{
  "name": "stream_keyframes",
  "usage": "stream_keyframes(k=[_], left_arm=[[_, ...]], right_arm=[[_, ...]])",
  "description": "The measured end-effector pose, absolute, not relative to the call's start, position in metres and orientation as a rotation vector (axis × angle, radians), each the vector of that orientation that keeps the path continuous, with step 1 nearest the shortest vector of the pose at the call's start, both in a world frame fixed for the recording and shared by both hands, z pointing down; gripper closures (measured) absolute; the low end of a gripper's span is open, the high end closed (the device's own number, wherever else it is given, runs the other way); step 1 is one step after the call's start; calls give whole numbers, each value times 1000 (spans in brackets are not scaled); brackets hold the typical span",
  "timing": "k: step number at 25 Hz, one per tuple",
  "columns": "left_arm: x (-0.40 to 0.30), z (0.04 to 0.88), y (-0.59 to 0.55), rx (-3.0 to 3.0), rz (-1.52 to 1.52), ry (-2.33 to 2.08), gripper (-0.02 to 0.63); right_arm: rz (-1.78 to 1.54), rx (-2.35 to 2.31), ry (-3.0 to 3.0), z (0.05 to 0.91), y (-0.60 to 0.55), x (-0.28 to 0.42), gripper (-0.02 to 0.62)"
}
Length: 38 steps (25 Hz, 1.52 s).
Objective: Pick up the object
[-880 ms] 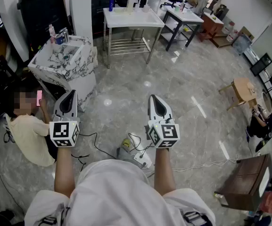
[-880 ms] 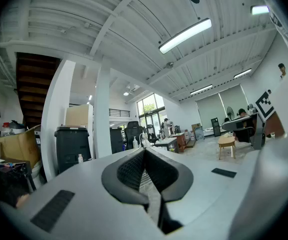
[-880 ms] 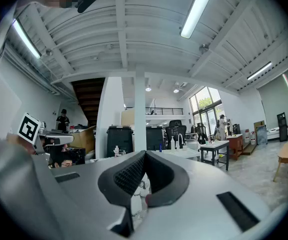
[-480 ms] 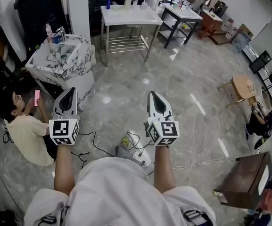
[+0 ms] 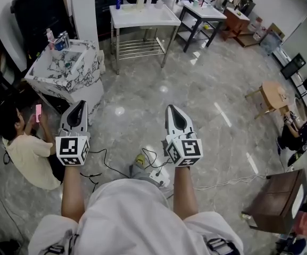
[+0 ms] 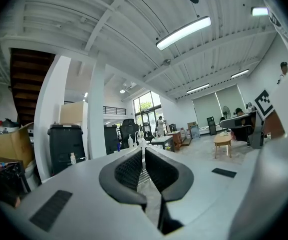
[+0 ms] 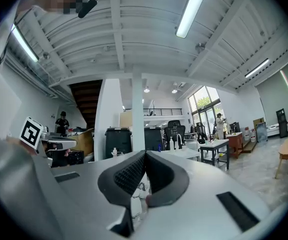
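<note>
while held level, left gripper (image 5: 80, 105) and right gripper (image 5: 173, 109) are closed

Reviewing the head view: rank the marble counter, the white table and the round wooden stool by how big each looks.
1. marble counter: looks largest.
2. white table: somewhat smaller, but it stands farther from the camera, so its real size is unsure.
3. round wooden stool: clearly smallest.

Your views are bright, lit by ceiling tubes (image 6: 183, 32) + windows (image 6: 146, 104). Glare spots on floor (image 5: 206, 89). Gripper views: heavy fisheye w/ dark corners.
</note>
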<state>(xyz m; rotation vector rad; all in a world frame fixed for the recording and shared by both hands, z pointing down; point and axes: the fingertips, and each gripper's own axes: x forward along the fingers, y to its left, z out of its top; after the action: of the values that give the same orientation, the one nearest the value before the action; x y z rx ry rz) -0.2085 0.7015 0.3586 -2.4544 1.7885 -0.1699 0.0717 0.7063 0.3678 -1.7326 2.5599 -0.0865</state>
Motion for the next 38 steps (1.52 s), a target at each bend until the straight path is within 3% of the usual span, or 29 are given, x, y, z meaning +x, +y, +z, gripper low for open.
stream_keyframes(k=[4,7,22,38], left_arm=[[-205,360,689,-2460,-173,1790,583],[-206,360,677,-2465,-176,1789,537],[-194,377,608,-2476,-217,1815,531],[-88,373,475,-2462,-257,1795,531]], right_arm=[[-97,-1733,2566,371,696,74,588],[-105,-1731,2569,371,683,73,589],[-141,-1724,2558,385,614,88,589],[-169,-1688,2540,387,480,189,588]])
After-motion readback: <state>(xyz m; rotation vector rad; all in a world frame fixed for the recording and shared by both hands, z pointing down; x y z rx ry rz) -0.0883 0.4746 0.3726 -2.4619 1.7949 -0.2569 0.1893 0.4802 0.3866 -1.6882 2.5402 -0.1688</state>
